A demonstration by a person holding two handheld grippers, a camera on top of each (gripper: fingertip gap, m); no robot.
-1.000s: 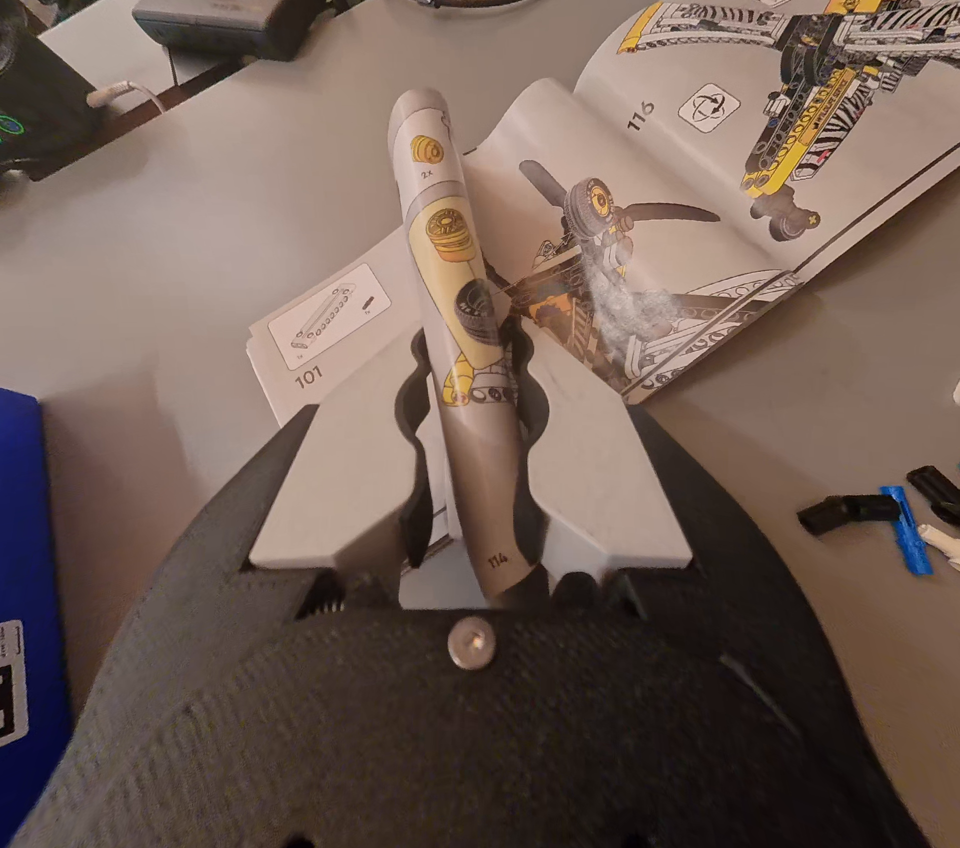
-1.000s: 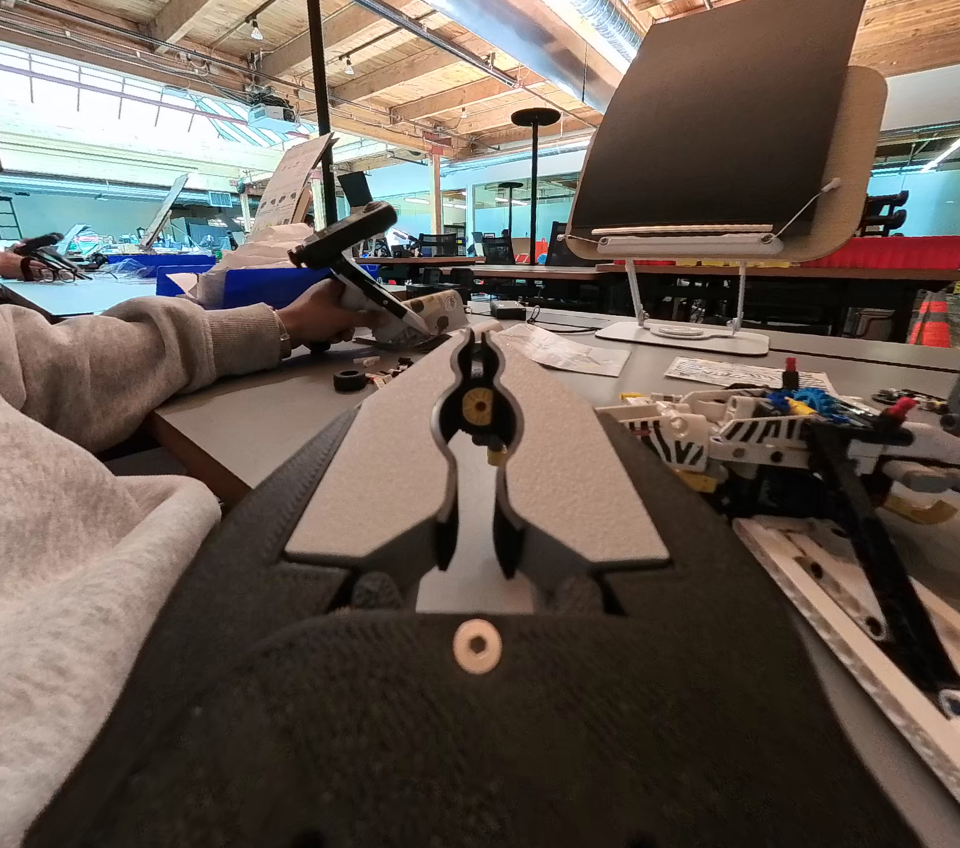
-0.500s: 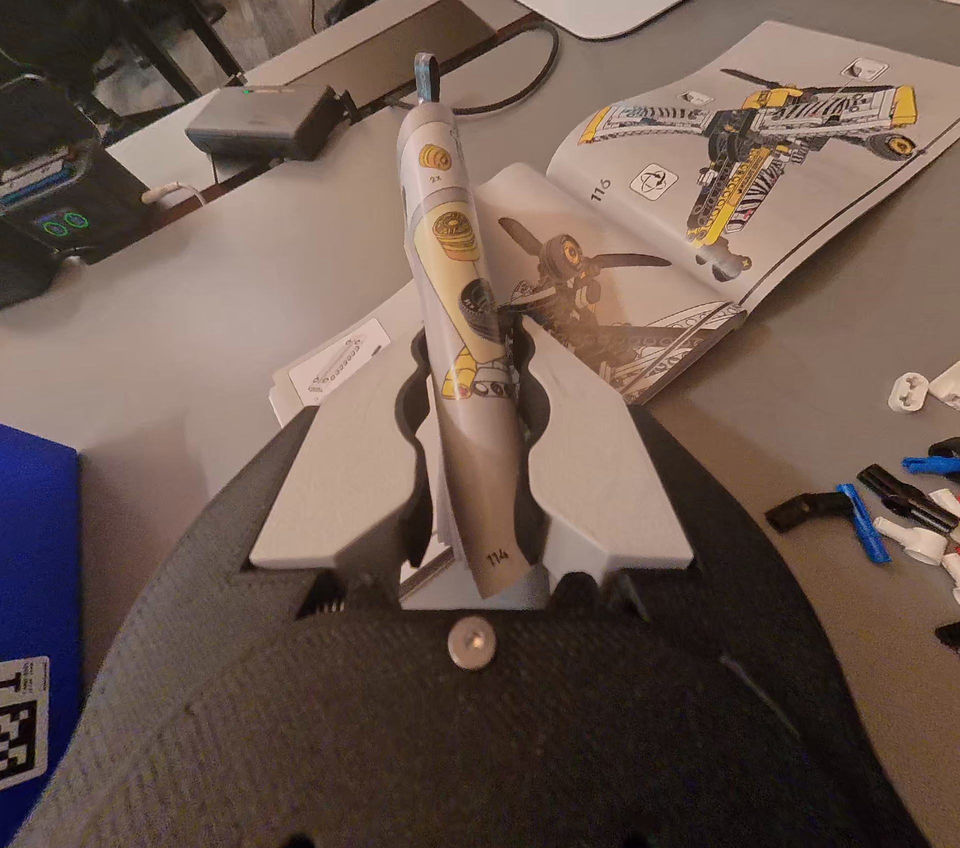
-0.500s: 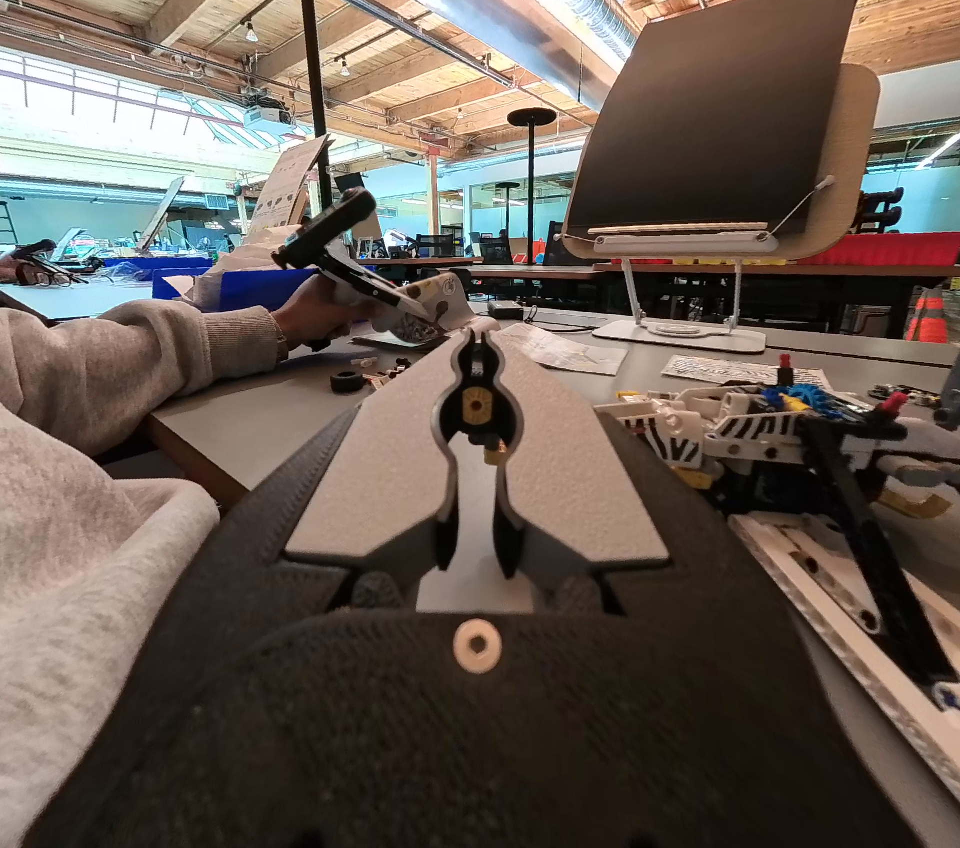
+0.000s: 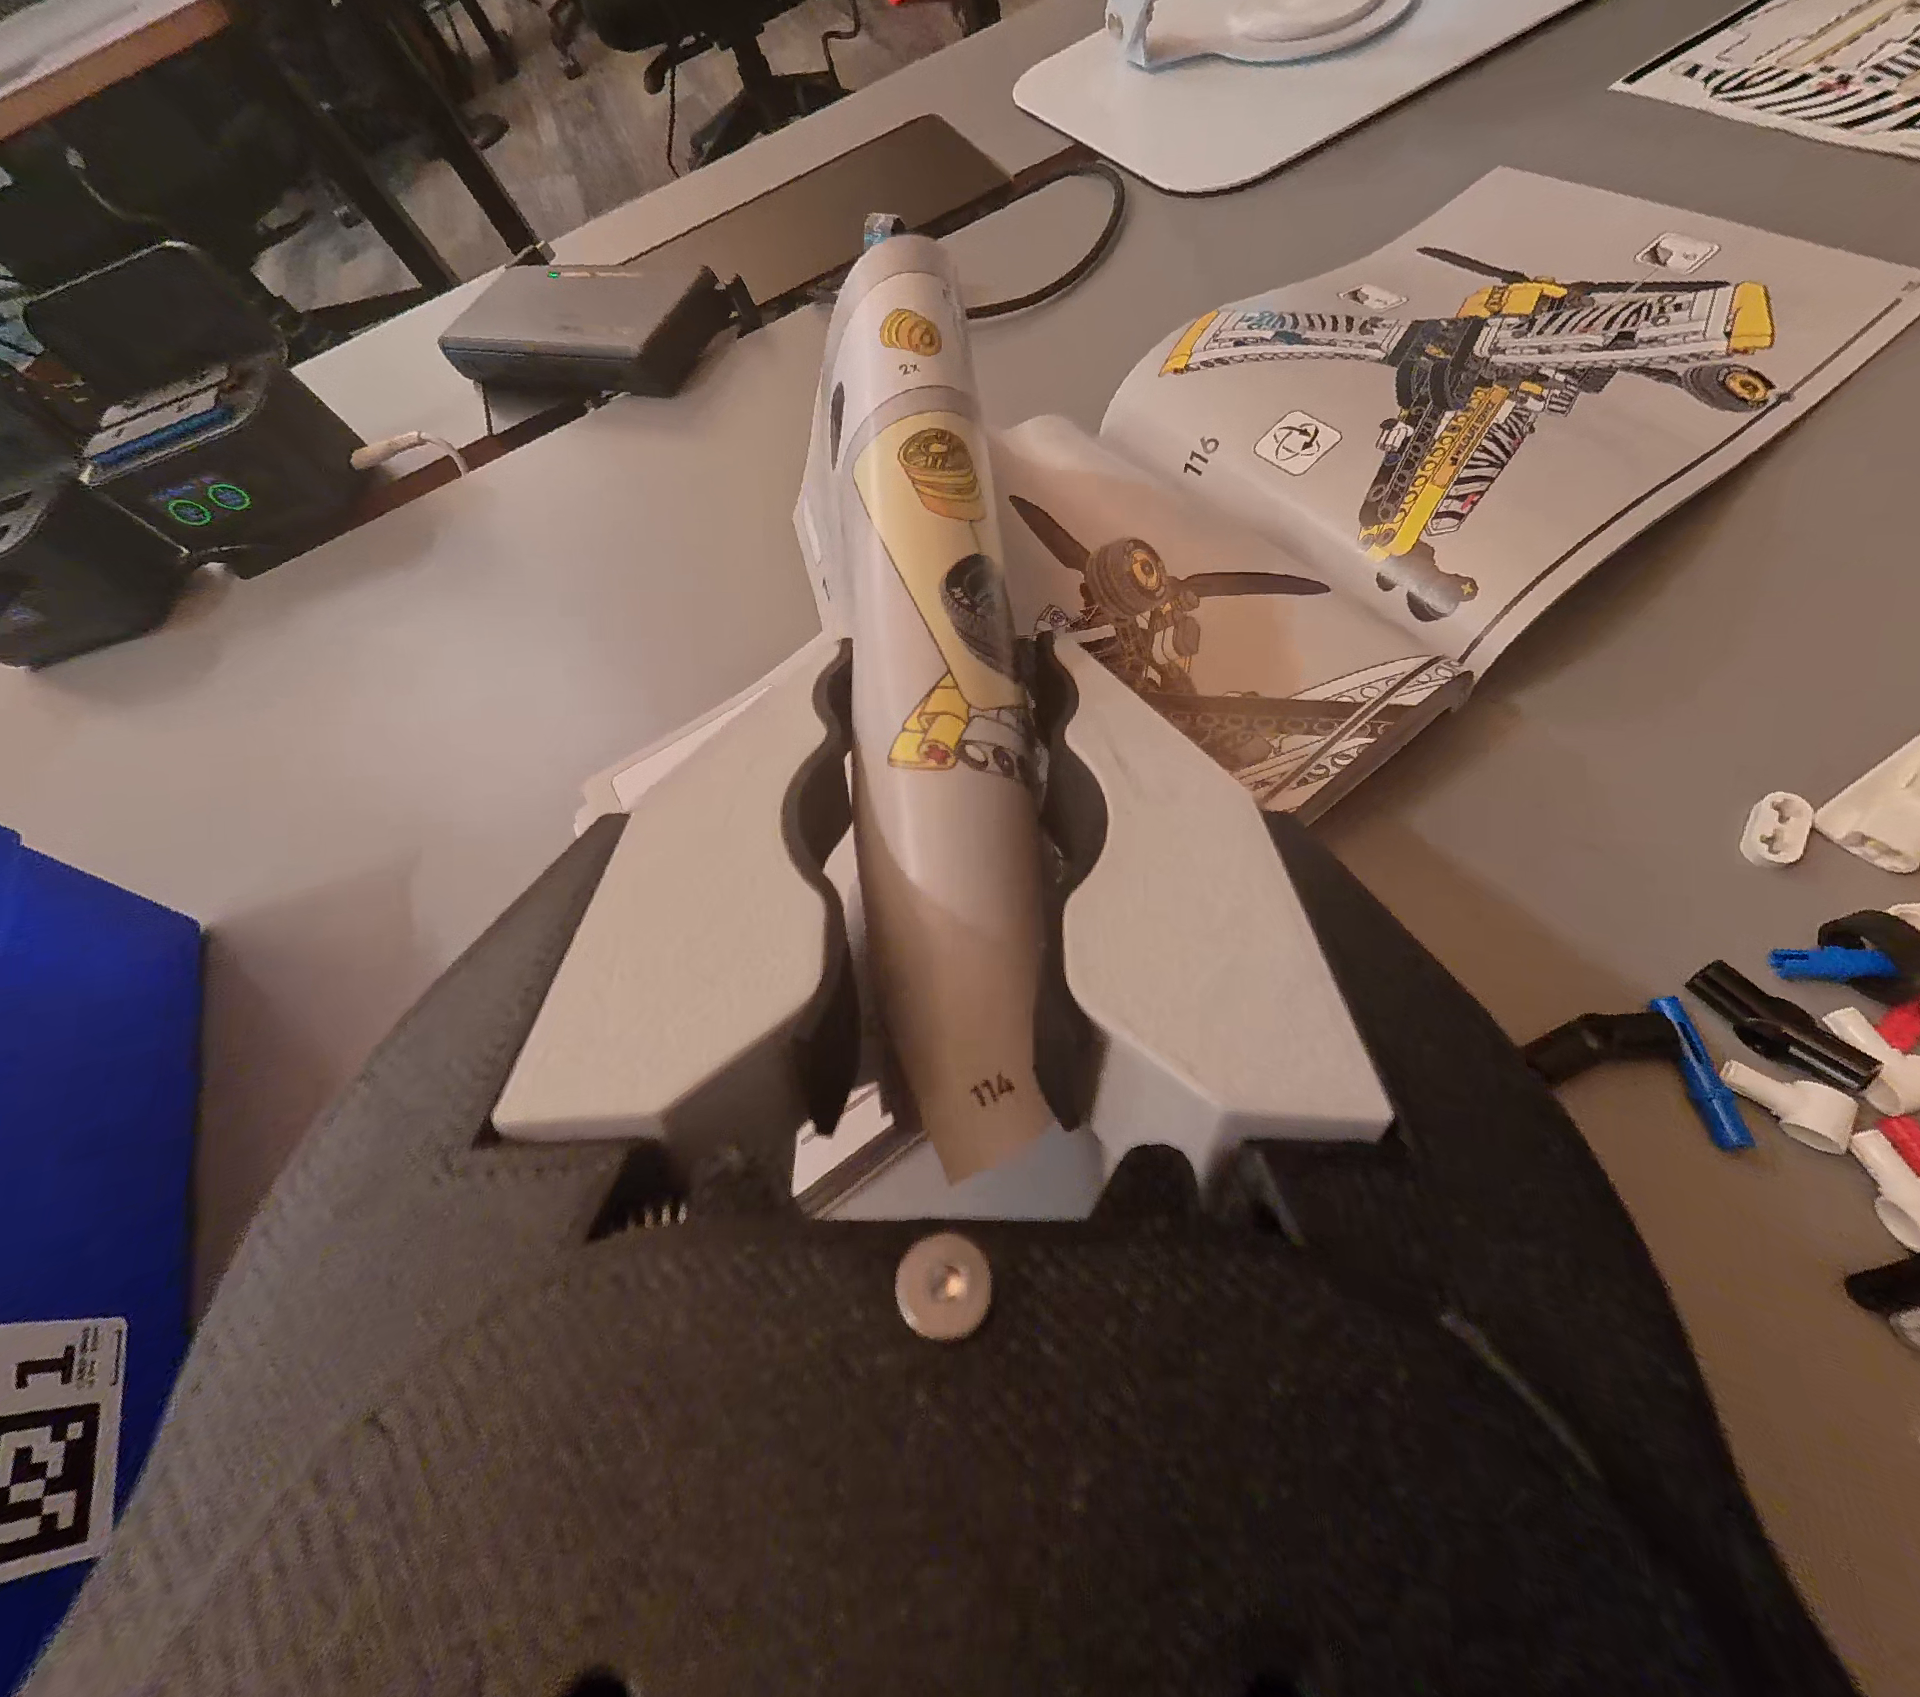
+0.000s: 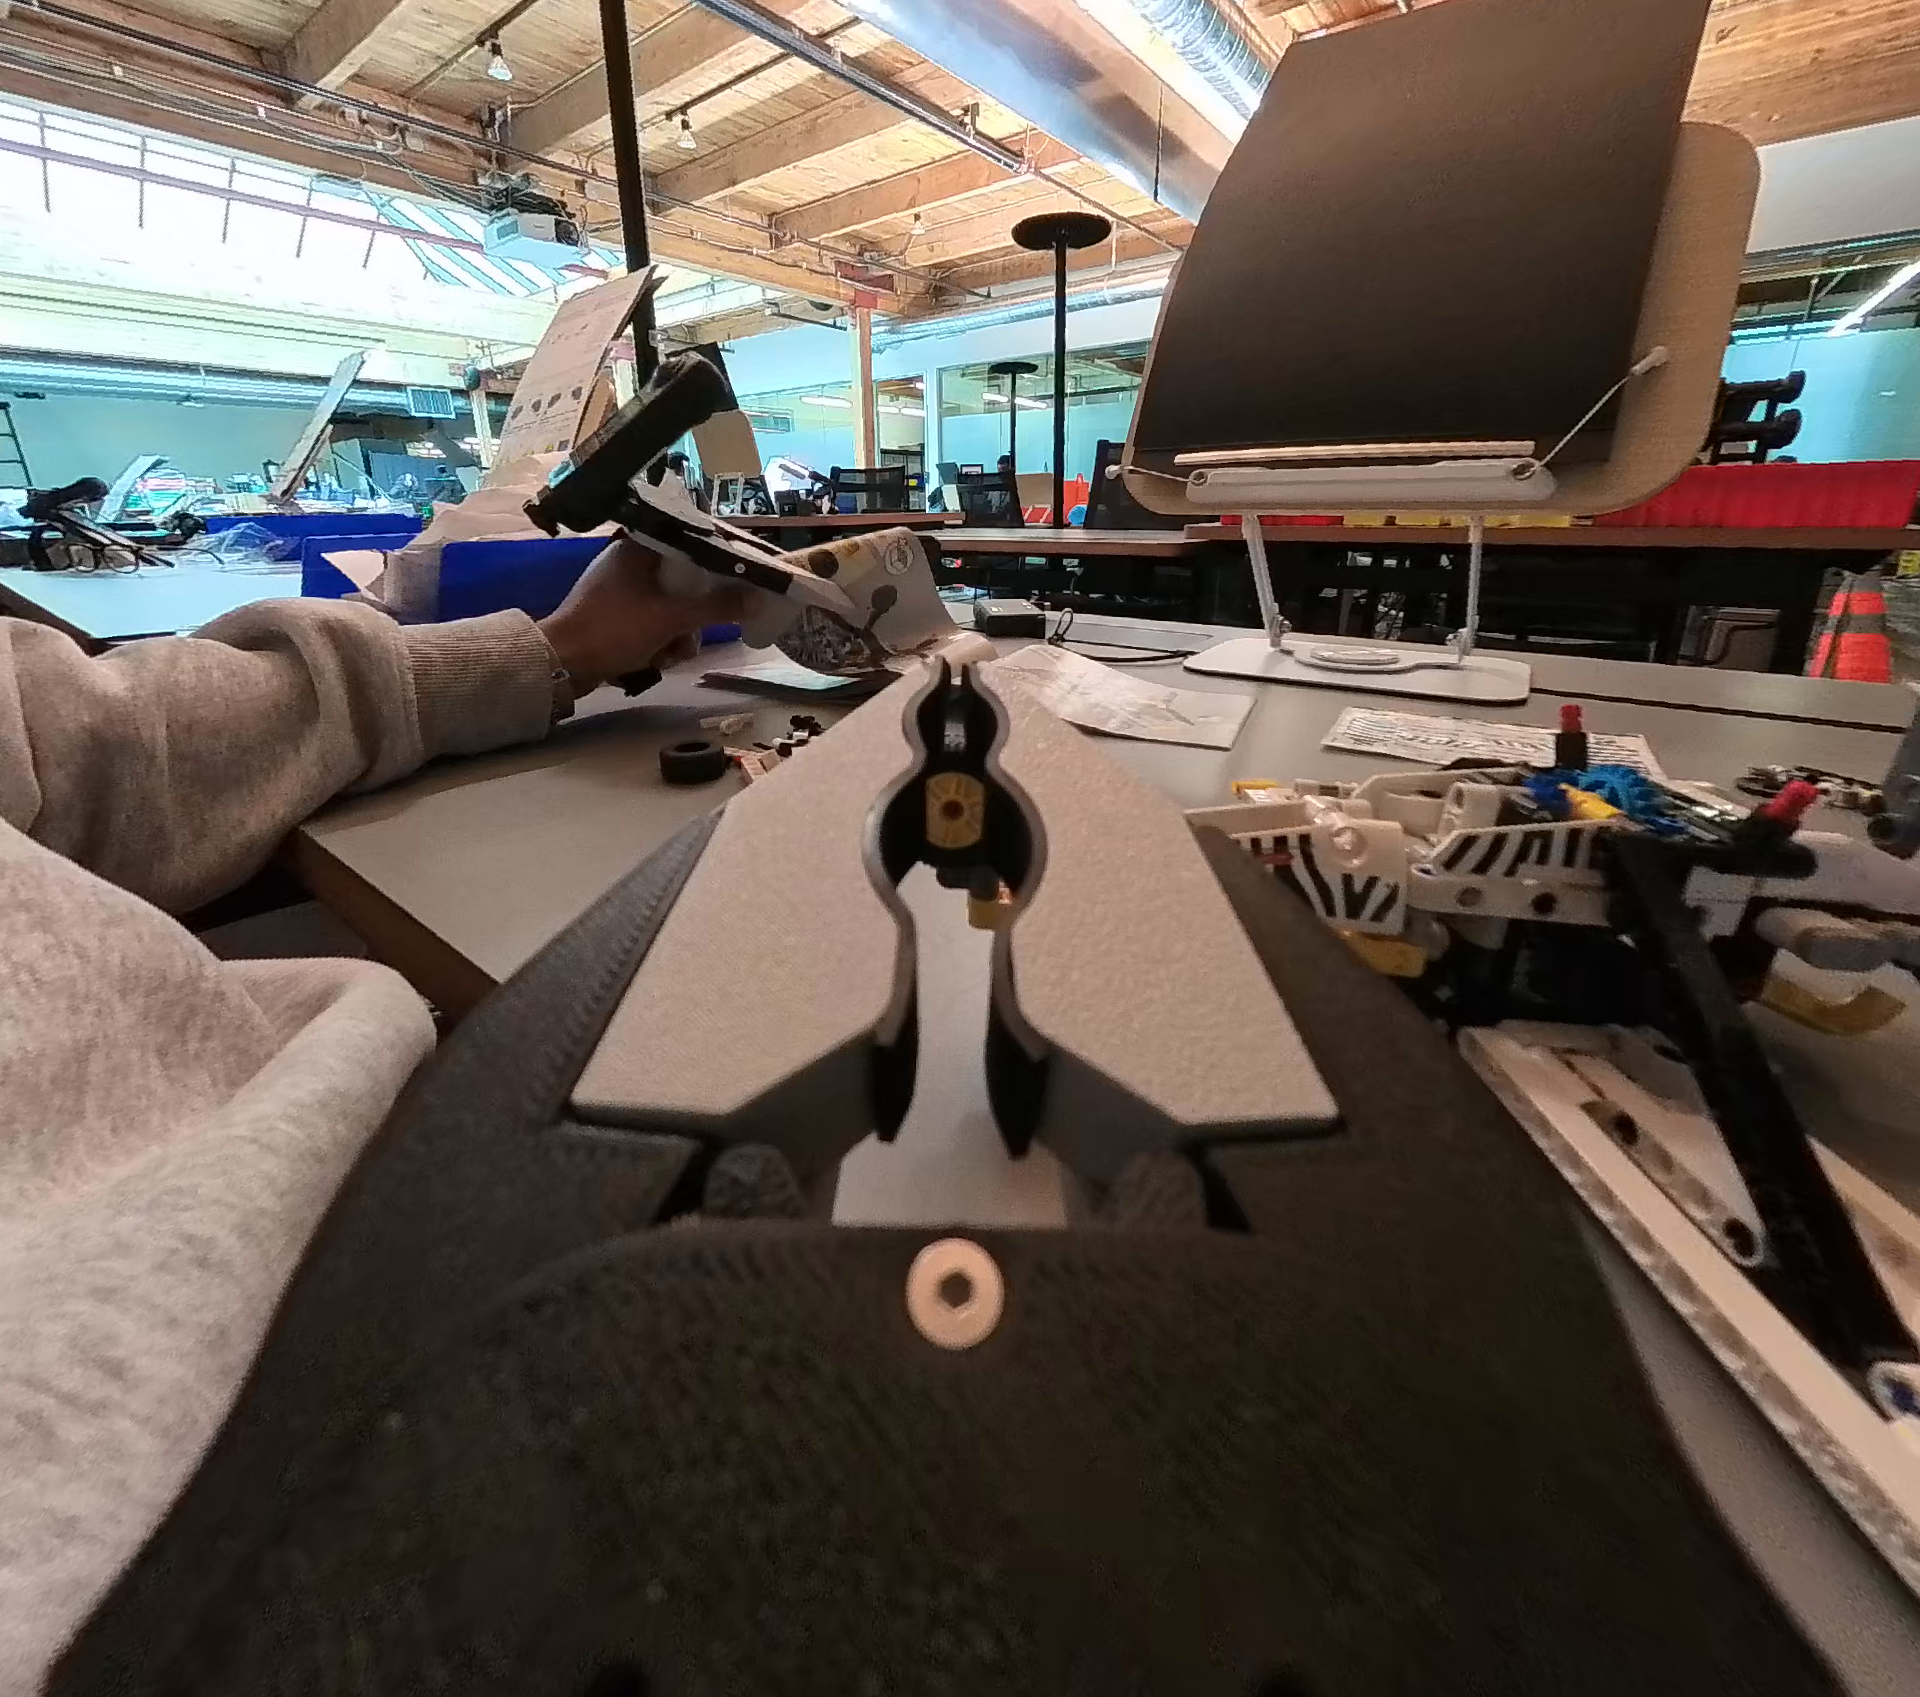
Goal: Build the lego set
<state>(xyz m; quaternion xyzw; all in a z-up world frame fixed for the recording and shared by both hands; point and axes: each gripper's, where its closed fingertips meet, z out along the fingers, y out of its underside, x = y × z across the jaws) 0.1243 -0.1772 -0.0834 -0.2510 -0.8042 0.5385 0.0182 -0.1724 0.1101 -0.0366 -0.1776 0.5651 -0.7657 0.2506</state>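
Two grippers are busy: left gripper (image 5: 940,712) has lifted the instruction booklet's page (image 5: 925,567) higher, turning it; right gripper (image 6: 958,733) clamps a yellow wheel hub (image 6: 954,811).

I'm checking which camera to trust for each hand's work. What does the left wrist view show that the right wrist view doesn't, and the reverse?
Only the left wrist view shows the left gripper shut on a lifted booklet page, plus the loose pins on the table.

Only the right wrist view shows the right gripper shut on a small yellow-and-black piece, the partly built striped model, and a black tyre.

Both show the open instruction booklet, the white stand's base, and the sticker sheet.
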